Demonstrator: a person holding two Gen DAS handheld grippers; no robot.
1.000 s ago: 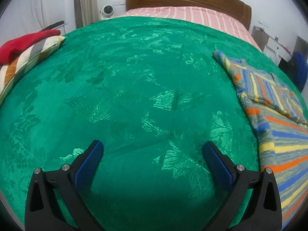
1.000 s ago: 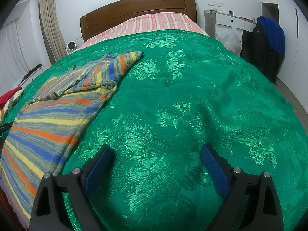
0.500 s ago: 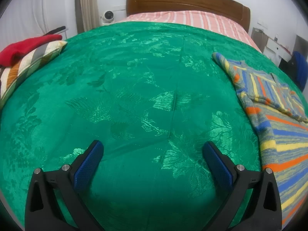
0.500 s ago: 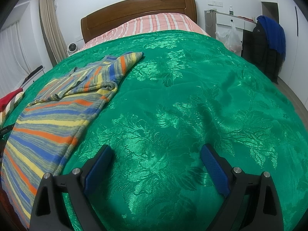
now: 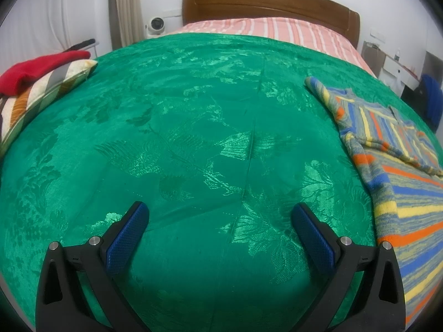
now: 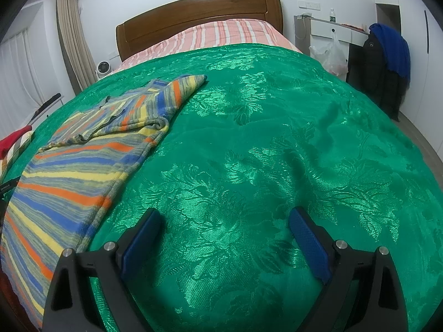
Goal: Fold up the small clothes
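A striped knit garment (image 5: pixel 398 182) in blue, orange, yellow and grey lies flat on the green bedspread (image 5: pixel 193 127), its upper part folded over itself. In the left wrist view it runs down the right edge; in the right wrist view the garment (image 6: pixel 72 166) fills the left side. My left gripper (image 5: pixel 220 215) hovers open over bare bedspread, left of the garment, nothing between its blue pads. My right gripper (image 6: pixel 225 221) is open too, over bare bedspread (image 6: pixel 277 152) to the right of the garment's edge.
A striped pillow (image 5: pixel 36 96) with a red cloth (image 5: pixel 38 69) on top lies at the bed's left edge. The wooden headboard (image 6: pixel 199 16) and pink striped sheet (image 6: pixel 221 33) are at the far end. Dark and blue clothes (image 6: pixel 387 61) hang by the right wall.
Both views have shifted only slightly; the left gripper has tilted or drawn back a little, so the scene sits lower in frame. The garment has not moved and both grippers stay open.
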